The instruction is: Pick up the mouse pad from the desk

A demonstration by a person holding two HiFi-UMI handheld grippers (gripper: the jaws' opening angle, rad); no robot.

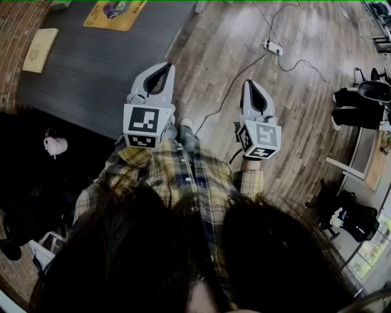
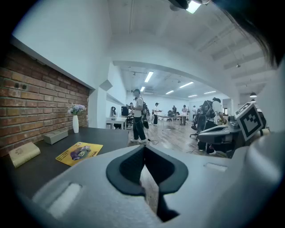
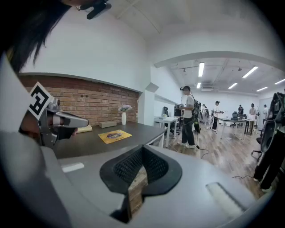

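Head view: yellow mouse pad [image 1: 115, 12] with a purplish picture, flat on the dark desk [image 1: 91, 67]; left tongs [image 1: 164, 67] and right tongs [image 1: 250, 84] closed, empty.

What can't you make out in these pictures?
The mouse pad: the head view's top edge cuts off its far end; print too small in both gripper views.
The floor by the person's feet: head view, hidden by hair.
The people down the room: left gripper view, too small for detail.
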